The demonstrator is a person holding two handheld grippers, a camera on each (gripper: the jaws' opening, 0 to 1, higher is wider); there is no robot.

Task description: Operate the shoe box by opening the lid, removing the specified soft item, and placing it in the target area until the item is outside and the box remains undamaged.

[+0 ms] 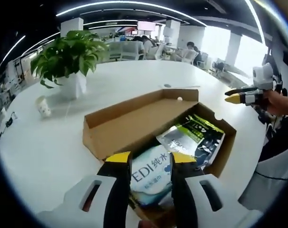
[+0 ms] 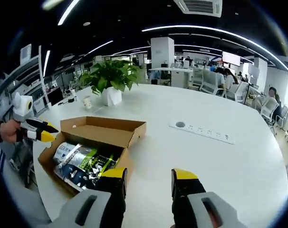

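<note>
The open cardboard shoe box (image 1: 134, 124) sits on the white surface (image 1: 49, 147), with soft packs (image 1: 151, 173) inside. Left gripper (image 1: 151, 159) hovers over them with fingers spread; right gripper (image 2: 150, 175) is spread over the surface.

Left tool (image 1: 148, 159): jaws parted, tips angled downward. Right tool (image 2: 150, 175): jaws parted, nothing between them, held by a hand (image 1: 279, 102).

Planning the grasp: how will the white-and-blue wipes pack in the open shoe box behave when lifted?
The wipes pack looks like a soft plastic pouch, so it probably sags and dents. Its glossy film may slip between the left gripper. It lies partly under the green-and-black pack, which may drag along.
</note>
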